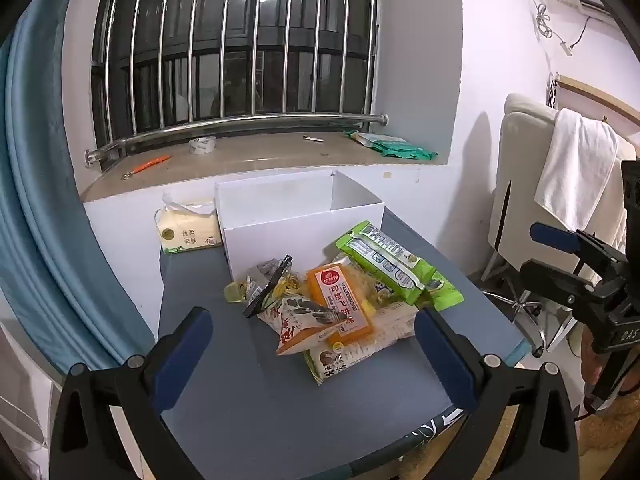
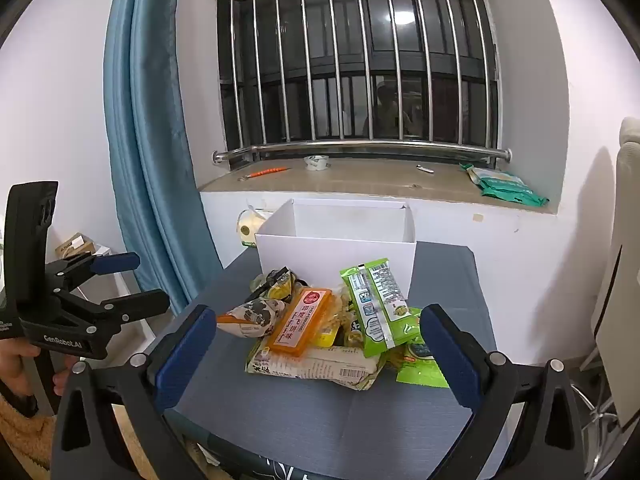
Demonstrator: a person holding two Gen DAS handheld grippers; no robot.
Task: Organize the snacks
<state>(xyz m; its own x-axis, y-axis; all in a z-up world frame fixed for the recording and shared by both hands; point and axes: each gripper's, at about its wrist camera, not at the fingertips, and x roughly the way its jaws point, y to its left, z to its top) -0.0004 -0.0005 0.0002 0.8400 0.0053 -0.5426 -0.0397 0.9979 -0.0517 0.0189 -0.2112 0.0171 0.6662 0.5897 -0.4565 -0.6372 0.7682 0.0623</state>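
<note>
Left wrist view: both tongs, left (image 1: pixel 314 354) and right (image 2: pixel 318 354), hang spread wide and empty over snack packets (image 1: pixel 340 304) heaped mid-tabletop (image 1: pixel 248 392) before a white box (image 1: pixel 296 216); light, crinkly, likely slippery, best pinched at an edge seam.

- An orange packet (image 1: pixel 340 304) atop the snack pile carries a white label reading "印度飞饼", with smaller English print beneath too fine to read.
- "GenRobot.AI" is printed in white on the body of the left tool (image 2: pixel 120 284), seen from the right wrist.
- A tissue pack (image 1: pixel 188 230) shows "丝柔 亲肤".
</note>
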